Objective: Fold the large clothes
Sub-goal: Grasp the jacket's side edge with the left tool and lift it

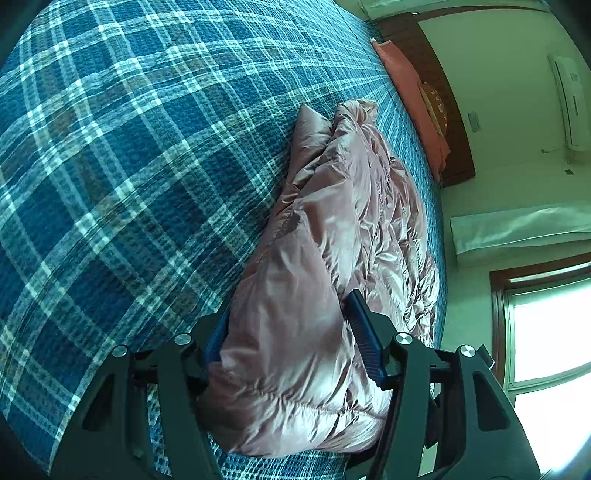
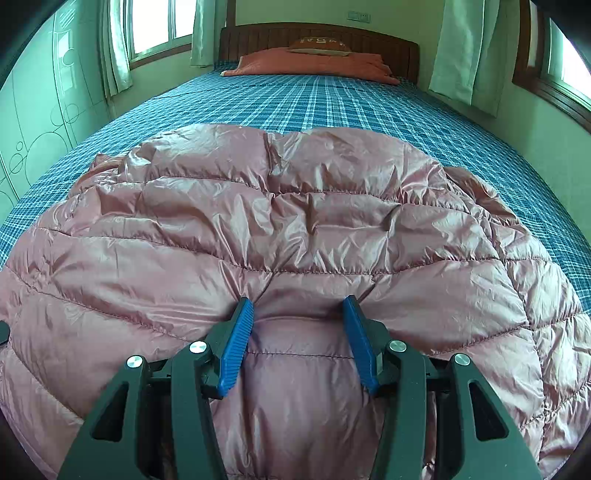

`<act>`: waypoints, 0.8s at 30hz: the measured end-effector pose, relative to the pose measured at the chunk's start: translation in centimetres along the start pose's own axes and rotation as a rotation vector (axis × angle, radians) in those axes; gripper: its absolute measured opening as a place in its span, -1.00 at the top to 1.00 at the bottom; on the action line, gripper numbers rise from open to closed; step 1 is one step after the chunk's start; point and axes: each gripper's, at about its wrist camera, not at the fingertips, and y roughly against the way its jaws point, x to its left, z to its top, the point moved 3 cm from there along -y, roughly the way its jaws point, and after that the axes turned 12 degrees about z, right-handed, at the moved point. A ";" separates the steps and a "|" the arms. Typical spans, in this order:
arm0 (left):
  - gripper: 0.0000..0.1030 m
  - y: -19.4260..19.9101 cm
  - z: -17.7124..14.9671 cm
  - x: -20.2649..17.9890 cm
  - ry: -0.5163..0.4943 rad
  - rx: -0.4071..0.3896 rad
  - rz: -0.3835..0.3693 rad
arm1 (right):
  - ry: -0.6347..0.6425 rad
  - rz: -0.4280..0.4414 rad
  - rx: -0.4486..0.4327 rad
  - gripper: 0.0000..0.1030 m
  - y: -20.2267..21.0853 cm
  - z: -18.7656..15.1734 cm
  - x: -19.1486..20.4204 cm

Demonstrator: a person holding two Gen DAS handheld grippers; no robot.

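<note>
A shiny pink quilted down jacket [image 2: 295, 229] lies spread on a bed with a blue plaid cover [image 2: 332, 99]. In the left wrist view the jacket [image 1: 351, 221] is bunched along the bed's edge. My left gripper [image 1: 288, 314] has a thick fold of the jacket between its blue pads [image 1: 364, 332], with the jaws wide apart around it. My right gripper [image 2: 298, 306] rests on the jacket's near part, its blue pads [image 2: 236, 343] wide apart with a bulge of jacket fabric between them.
An orange pillow [image 2: 314, 62] and a small brown cushion [image 2: 319, 46] lie by the dark wooden headboard [image 2: 317, 35]. Windows with pale curtains [image 2: 461, 48] flank the bed. The plaid cover [image 1: 129, 166] extends wide to the left of the jacket.
</note>
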 end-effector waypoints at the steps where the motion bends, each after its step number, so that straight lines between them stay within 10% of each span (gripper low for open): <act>1: -0.13 -0.2 0.2 -0.2 -0.005 0.002 0.001 | 0.000 0.000 0.000 0.01 0.0 0.0 0.0; 21: -0.22 -2.5 2.8 -3.5 -0.087 0.016 -0.063 | 0.002 -0.005 -0.002 0.01 0.1 0.1 0.1; 24: 0.14 -2.6 2.9 -4.0 -0.103 0.007 -0.026 | 0.003 -0.006 -0.002 0.01 0.0 0.1 0.1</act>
